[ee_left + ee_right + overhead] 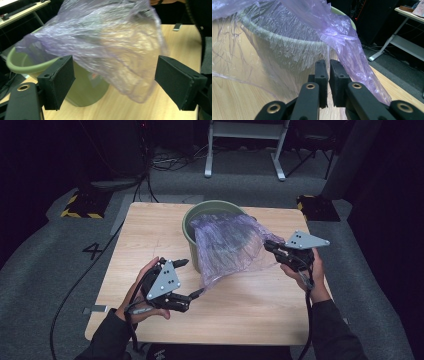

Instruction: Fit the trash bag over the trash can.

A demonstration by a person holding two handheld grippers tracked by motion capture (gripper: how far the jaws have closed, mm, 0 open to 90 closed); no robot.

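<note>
A thin purple plastic bag (230,245) lies draped over the near side of a green bin (200,207) and hangs down to the wooden table (150,235). My right gripper (270,246) is at the bag's right edge, holding it taut. In the right gripper view the jaws (328,67) are nearly together, pinching the film of the bag (344,40). My left gripper (190,279) is open beside the bag's lower left corner. In the left gripper view its pads (62,77) stand wide apart, with the bag (107,45) hanging beyond them, untouched, in front of the bin (85,82).
The bin stands near the table's far edge. Bare wood (240,315) lies between my hands and toward the front edge. Beyond the table are grey carpet, cables and a white stand's legs (245,150). A dark desk (409,12) is off to the right.
</note>
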